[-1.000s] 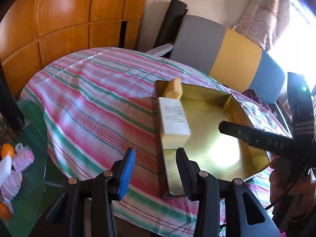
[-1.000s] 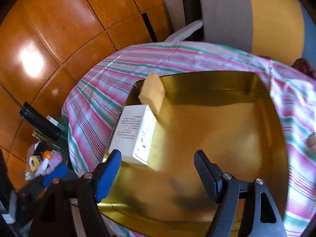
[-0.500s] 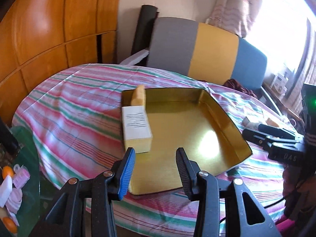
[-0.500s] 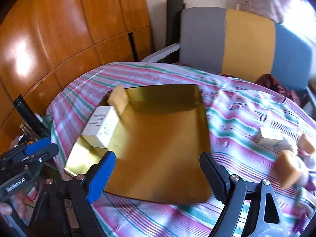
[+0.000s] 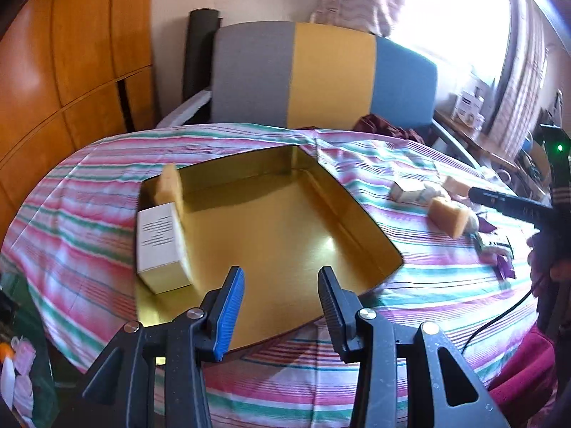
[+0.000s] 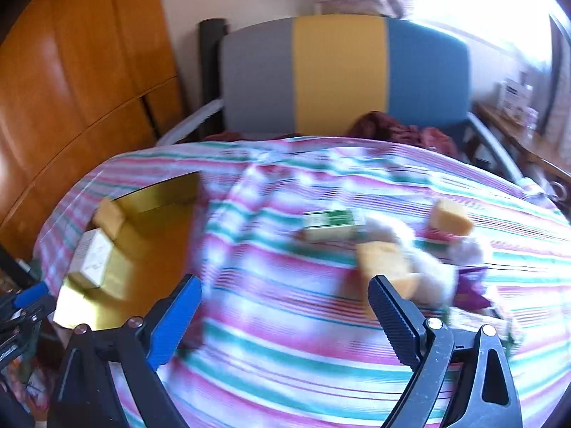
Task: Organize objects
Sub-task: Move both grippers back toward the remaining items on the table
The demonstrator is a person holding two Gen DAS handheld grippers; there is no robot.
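Wood-panelled wall [image 5: 71, 82] to my left, a bright curtained window [image 5: 456, 18] to the right, and a chair [image 5: 321, 75] banded grey, yellow and blue behind the counter [image 5: 89, 192], which is draped in a pink, green and white striped cloth. On its left half lies a shallow gold tray [image 5: 285, 228], mostly bare inside; along its left wall rest a white box [image 5: 158, 246] with lines of print too small to read and a yellow sponge [image 5: 171, 187]. On the cloth to the right: a green-and-white carton [image 6: 332, 224], lettering blurred, and two more sponges [image 6: 385, 264]. My left gripper [image 5: 280, 306] hangs over the tray's near edge, jaws part spread and pinching nothing. My right gripper [image 6: 285, 321], jaws having just opened wide, hovers empty over open striped cloth.
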